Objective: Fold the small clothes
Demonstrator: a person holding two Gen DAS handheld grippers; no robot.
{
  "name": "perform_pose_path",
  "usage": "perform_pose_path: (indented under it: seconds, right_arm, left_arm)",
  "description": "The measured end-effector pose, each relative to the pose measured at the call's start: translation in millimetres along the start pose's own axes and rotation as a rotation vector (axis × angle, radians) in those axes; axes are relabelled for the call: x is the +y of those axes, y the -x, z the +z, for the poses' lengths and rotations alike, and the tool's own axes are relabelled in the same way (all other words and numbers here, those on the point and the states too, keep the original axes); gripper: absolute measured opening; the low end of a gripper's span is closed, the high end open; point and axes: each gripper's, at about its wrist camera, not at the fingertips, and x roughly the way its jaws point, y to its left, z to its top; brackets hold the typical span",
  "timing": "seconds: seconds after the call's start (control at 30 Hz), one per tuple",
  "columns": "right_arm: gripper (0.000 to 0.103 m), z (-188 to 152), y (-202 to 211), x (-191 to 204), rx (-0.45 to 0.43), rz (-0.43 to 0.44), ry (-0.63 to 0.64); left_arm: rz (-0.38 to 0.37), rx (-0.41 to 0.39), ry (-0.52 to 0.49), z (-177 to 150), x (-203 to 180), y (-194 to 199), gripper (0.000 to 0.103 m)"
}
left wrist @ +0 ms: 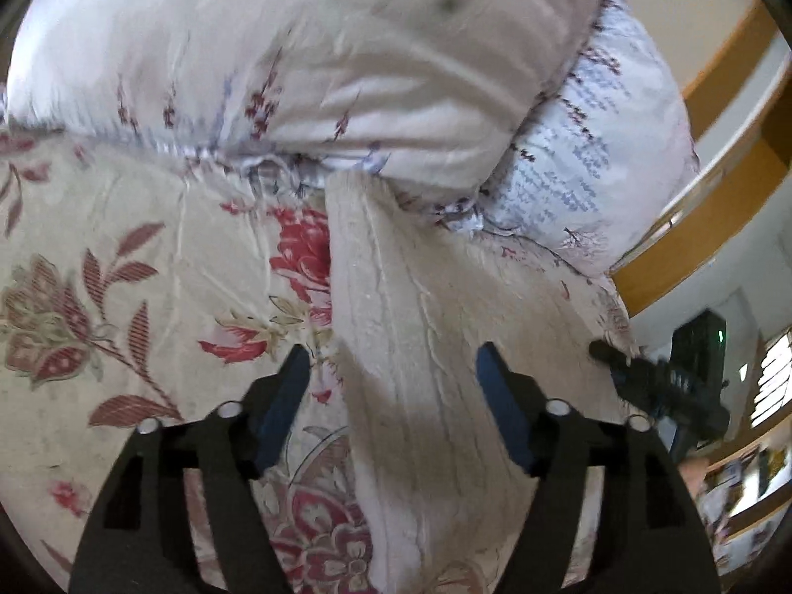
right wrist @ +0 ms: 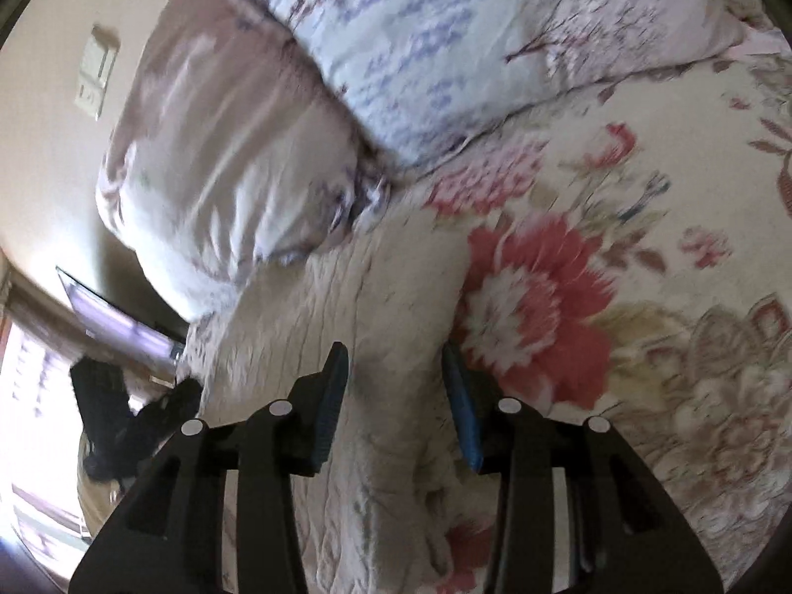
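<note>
— Left wrist view first: where is your garment (left wrist: 396, 326)?

— You have a pale, crinkled cloth lying as a long strip on the floral bed (left wrist: 123, 247), running from the pillows (left wrist: 307, 69) at the head edge back toward you. It looks narrowed lengthwise already, though you cannot tell from the blur how many folds are in; folding it end to end seems still to come.

— And your tools?

— Your left tool (left wrist: 391, 371) is spread wide, fingers either side of the strip, pinching nothing. Your right tool (right wrist: 393, 376) is also parted, straddling the cloth's edge near the red flower, and holds nothing. Whether either one touches the fabric, you cannot tell.
</note>
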Motion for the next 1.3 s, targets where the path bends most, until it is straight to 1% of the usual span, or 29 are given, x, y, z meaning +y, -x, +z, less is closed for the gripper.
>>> perform_pose_path:
  seconds: [0.03,0.07,0.1,0.13,0.17,0.2,0.27,0.33,0.37,0.4,0.47,0.5,0.53,0.57,0.6,0.63,0.67,0.77,0.87,0.9,0.93,1.0,1.03,1.07,1.2,1.3]
  right_arm:
    - [0.041,2,-2,0,0.001,0.000,-0.003]
    - [0.039,3,-7,2,0.012,-0.001,0.006]
    - [0.024,1,-12,7,0.023,-0.015,0.028]
    - [0.017,-1,-15,11,0.019,-0.031,0.059]
    - [0.010,-1,-15,19,-0.021,-0.073,0.108]
    - [0.009,1,-11,23,-0.054,-0.094,0.133]
    - [0.009,4,-4,26,-0.110,-0.132,0.143]
    - [0.009,6,-12,21,-0.094,-0.216,0.141]
    - [0.009,4,-23,15,-0.062,-0.271,0.133]
    - [0.009,1,-31,9,-0.037,-0.297,0.122]
    - [0.011,-1,-34,6,-0.038,-0.326,0.127]
    - [0.015,-1,-32,9,-0.040,-0.342,0.144]
    - [0.017,-1,-30,13,-0.046,-0.355,0.157]
    - [0.023,-2,-22,18,-0.064,-0.358,0.166]
    - [0.026,-4,-13,23,-0.088,-0.346,0.178]
    - [0.028,-5,-8,28,-0.103,-0.330,0.188]
    - [0.031,-10,3,36,-0.128,-0.288,0.217]
    - [0.039,-27,18,57,-0.147,-0.222,0.314]
    - [0.040,-42,13,69,-0.104,-0.203,0.385]
    - [0.040,-47,10,71,-0.086,-0.209,0.402]
    - [0.040,-52,6,72,-0.069,-0.226,0.420]
    - [0.041,-62,-9,68,-0.029,-0.307,0.455]
    - [0.041,-68,-11,65,-0.027,-0.338,0.470]
    - [0.041,-74,-10,64,-0.049,-0.348,0.487]
    - [0.043,-80,-4,58,-0.057,-0.348,0.445]
    - [0.046,-87,3,56,-0.061,-0.348,0.434]
  left_arm:
    - [0.004,0.000,-0.016,-3,-3,4,0.074]
    - [0.006,0.006,-0.026,-3,-5,3,0.074]
    - [0.011,0.016,-0.036,-6,-7,3,0.075]
    - [0.018,0.024,-0.040,-8,-8,2,0.075]
    - [0.024,0.031,-0.042,-9,-7,1,0.075]
    - [0.030,0.037,-0.045,-11,-6,2,0.075]
    - [0.046,0.041,-0.055,-13,-6,0,0.075]
    - [0.057,0.044,-0.068,-13,-9,-3,0.078]
    - [0.062,0.045,-0.074,-14,-10,-5,0.079]
    - [0.069,0.048,-0.083,-14,-11,-7,0.080]
    - [0.088,0.049,-0.100,-16,-13,-11,0.083]
    - [0.099,0.047,-0.107,-17,-14,-12,0.084]
    - [0.101,0.042,-0.109,-17,-13,-11,0.084]
    - [0.097,0.039,-0.106,-18,-12,-9,0.083]
    - [0.091,0.036,-0.100,-18,-11,-6,0.083]
    - [0.080,0.032,-0.091,-18,-8,-2,0.083]
    - [0.078,0.030,-0.090,-19,-8,-1,0.083]
    - [0.079,0.026,-0.096,-23,-7,5,0.083]
    - [0.084,0.025,-0.103,-25,-8,7,0.083]
    - [0.088,0.024,-0.106,-26,-8,7,0.083]
    - [0.094,0.022,-0.109,-27,-8,6,0.084]
    - [0.114,0.020,-0.121,-29,-8,4,0.087]
    - [0.123,0.022,-0.134,-31,-9,2,0.087]
    - [0.136,0.020,-0.146,-32,-10,1,0.087]
    - [0.176,-0.003,-0.187,-37,-16,-1,0.087]
    - [0.175,-0.020,-0.192,-38,-16,4,0.087]
